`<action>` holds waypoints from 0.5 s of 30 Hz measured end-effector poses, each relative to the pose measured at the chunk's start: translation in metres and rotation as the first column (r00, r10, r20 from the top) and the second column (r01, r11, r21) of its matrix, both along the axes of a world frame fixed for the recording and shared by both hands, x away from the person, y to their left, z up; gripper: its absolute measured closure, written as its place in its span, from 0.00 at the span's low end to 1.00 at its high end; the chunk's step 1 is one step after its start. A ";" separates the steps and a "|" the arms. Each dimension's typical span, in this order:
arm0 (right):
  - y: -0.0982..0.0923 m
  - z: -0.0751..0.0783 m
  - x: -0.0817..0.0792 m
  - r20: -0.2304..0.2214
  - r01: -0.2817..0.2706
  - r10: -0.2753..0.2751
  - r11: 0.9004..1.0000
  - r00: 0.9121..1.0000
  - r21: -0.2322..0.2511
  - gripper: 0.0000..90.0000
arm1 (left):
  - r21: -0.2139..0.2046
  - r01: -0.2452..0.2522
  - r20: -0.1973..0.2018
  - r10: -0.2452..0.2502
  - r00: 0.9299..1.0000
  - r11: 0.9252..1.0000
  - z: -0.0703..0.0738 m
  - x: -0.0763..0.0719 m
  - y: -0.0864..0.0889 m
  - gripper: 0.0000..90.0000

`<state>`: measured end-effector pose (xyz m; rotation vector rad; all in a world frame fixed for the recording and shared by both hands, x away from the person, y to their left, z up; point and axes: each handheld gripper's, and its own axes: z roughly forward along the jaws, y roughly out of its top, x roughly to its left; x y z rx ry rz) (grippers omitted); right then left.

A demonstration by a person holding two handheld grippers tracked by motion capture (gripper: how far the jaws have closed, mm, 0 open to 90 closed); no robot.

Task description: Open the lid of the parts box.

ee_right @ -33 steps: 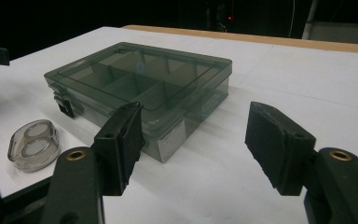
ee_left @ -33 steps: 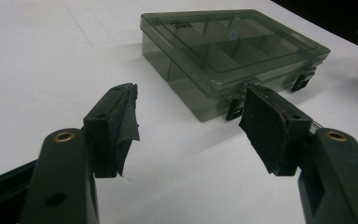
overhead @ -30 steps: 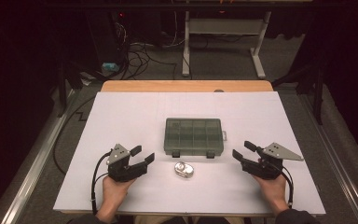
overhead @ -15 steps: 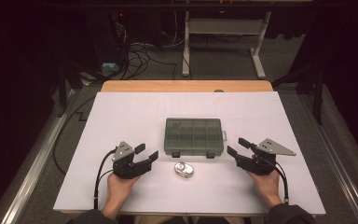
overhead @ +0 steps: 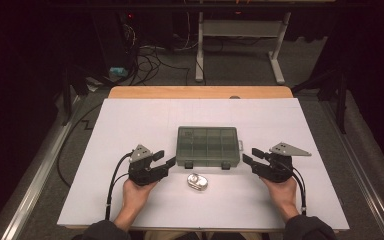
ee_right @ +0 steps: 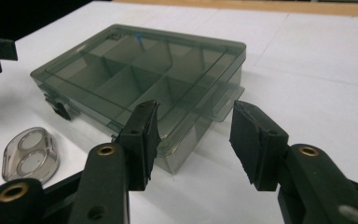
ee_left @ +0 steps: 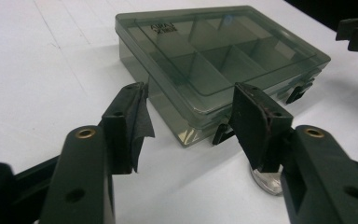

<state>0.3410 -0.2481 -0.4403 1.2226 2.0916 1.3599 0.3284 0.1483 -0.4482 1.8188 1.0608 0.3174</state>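
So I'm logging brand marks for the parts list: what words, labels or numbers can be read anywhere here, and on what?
Nothing can be read for certain.
Organizer box: two short lines of raised lettering on the lid near its far corner, too blurred to read.
Same box in the right gripper view: a faint mark and a small blue spot at the far corner of the lid, unreadable.
Small clear case: no text seen.

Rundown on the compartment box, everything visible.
The compartment box looks like smoky grey-green translucent plastic: a flat rectangle with internal dividers showing through the lid. The lid is shut, with two dark latches on the side facing the person. It lies flat near the middle of the white table, between the two open grippers, neither touching it. A small clear oval case lies apart, in front.
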 end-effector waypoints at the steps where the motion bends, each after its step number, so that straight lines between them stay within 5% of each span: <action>1: 0.000 0.001 0.001 -0.012 -0.006 0.006 1.000 1.000 -0.004 0.58 | 0.009 0.000 -0.005 0.000 1.000 1.000 0.001 0.001 -0.001 0.52; 4: 0.000 0.001 0.005 -0.068 -0.052 0.053 0.999 0.996 0.015 0.58 | 0.037 0.007 -0.027 -0.006 1.000 0.999 0.003 0.003 -0.003 0.53; 10: 0.002 0.002 0.008 -0.080 -0.077 0.072 0.995 0.994 -0.067 0.65 | 0.074 0.047 -0.048 -0.043 0.998 0.996 0.009 0.008 -0.001 0.61; 15: 0.002 0.005 0.010 -0.130 -0.128 0.114 0.986 0.985 -0.105 0.74 | 0.168 0.082 -0.064 -0.072 0.995 0.982 0.013 0.009 -0.005 0.62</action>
